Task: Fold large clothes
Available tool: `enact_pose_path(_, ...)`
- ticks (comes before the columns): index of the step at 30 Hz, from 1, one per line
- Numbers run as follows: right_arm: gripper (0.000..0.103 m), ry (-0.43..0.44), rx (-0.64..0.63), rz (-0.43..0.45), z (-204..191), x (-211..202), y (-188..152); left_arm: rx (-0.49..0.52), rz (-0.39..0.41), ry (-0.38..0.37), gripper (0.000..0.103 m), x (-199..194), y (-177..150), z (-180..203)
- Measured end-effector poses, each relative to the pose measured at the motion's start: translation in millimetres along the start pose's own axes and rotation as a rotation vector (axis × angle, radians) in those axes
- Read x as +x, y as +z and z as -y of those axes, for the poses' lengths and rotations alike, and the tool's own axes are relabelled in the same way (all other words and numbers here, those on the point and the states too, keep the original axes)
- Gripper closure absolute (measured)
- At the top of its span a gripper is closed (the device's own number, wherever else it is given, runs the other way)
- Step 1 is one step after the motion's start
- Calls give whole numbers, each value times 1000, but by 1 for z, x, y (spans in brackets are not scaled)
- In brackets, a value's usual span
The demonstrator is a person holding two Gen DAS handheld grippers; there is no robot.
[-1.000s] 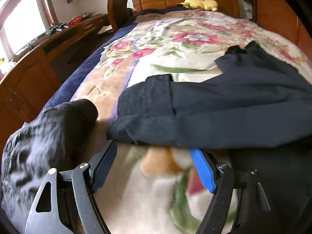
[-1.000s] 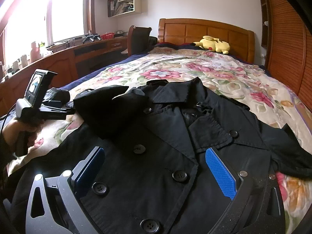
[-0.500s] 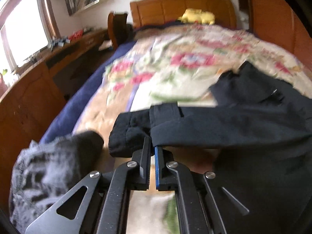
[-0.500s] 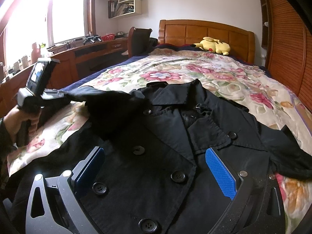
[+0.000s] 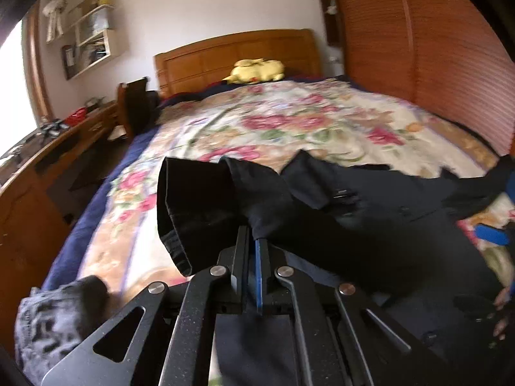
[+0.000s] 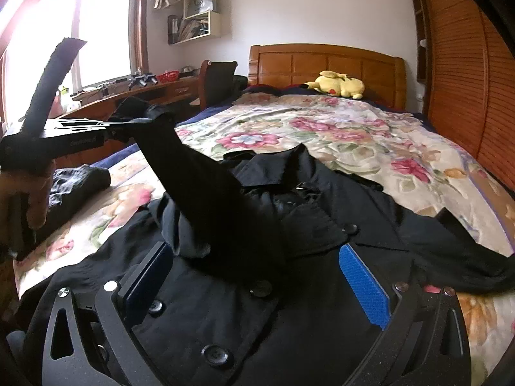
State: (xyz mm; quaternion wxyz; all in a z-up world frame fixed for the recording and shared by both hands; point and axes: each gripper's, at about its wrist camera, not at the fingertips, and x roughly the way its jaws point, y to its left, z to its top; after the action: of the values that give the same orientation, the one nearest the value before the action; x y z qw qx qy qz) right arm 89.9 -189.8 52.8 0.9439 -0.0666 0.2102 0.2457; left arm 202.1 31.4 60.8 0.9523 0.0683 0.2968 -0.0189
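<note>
Now the left hand-held gripper (image 5: 252,241) is clamped shut on the sleeve (image 5: 206,206) near the cuff and has it well up off the bed (image 5: 289,122); 1 s ago its jaws were wide open just short of the cuff, w/ the sleeve lying flat near the bed's left edge. In the right view the sleeve (image 6: 193,173) rises at a slant from the coat's shoulder to the left gripper (image 6: 109,128), cuff end hanging loose. So: grab done, first fold under way, prob. sleeve goes across the chest next.

The coat (image 6: 257,289) lies face up, buttons showing, across the foot end of the bed, collar toward the headboard. Its other sleeve trails off toward the bed's right edge, not yet folded. Right hand-held gripper (image 6: 257,276) hovers over the coat front, jaws spread wide, holding nothing, same as 1 s ago.

Around: a dark grey garment (image 5: 54,318) bunched at the bed's left edge near the foot, close beside the coat. Yellow plush (image 6: 338,85) by the headboard, well apart. Chair (image 6: 219,80) and desk (image 6: 135,96) off the left side.

In the way: not much. Lapels and collar sit rumpled where the sleeve would land, so the fold may bunch. Grey garment could snag if the coat's left side gets dragged.
</note>
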Motion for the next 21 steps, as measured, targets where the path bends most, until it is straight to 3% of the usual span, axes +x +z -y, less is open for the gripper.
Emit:
enact_pose_path(3,0,-9,11,10,5,-4,1,1,23,-46,99,-5,-3,21)
enact_pose_path(12,0,-44,41,8,18,-10,-3,27,22,-79,95,-10,-38,60)
enact_pose_path(14,0,-51,48,7,20,-10,-3,14,12,-86,86,-12,-47,60)
enact_pose_path(16,0,-52,52,8,20,-10,-1,-16,2,-115,68,-13,-53,57)
enact_pose_path(20,0,-51,53,6,19,-10,-1,-55,29,-122,55,-24,-65,49)
enact_pose_path(21,0,-50,51,4,18,-9,-1,-64,38,-119,44,-28,-69,46)
